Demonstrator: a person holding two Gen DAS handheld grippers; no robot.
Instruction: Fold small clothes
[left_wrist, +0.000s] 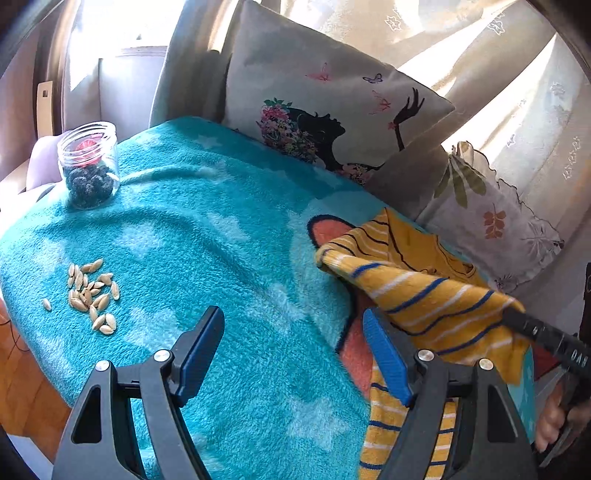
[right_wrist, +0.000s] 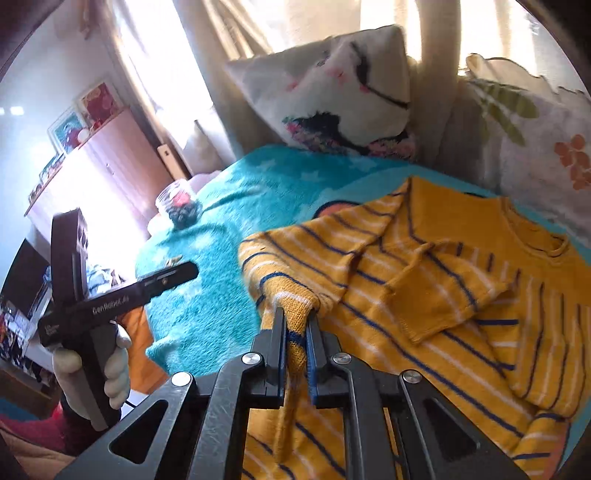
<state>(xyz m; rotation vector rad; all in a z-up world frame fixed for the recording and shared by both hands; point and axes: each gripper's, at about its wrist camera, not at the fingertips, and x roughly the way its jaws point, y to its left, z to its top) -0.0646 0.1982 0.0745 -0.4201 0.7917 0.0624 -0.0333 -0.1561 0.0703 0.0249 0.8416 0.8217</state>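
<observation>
Pinching a bunched corner of the yellow striped sweater (right_wrist: 424, 280), the right tongs (right_wrist: 297, 321) are pressed together on the knit and hold it lifted above the turquoise blanket (left_wrist: 207, 236). Beside them the left tongs (left_wrist: 295, 332) stand spread and empty over the blanket. One sleeve (right_wrist: 439, 291) already lies folded across the chest. I judge the folding only begun: the lifted side and the final halving are left.

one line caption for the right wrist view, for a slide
Right gripper shut on a yellow striped sweater, lifting its edge off the turquoise blanket.
</observation>
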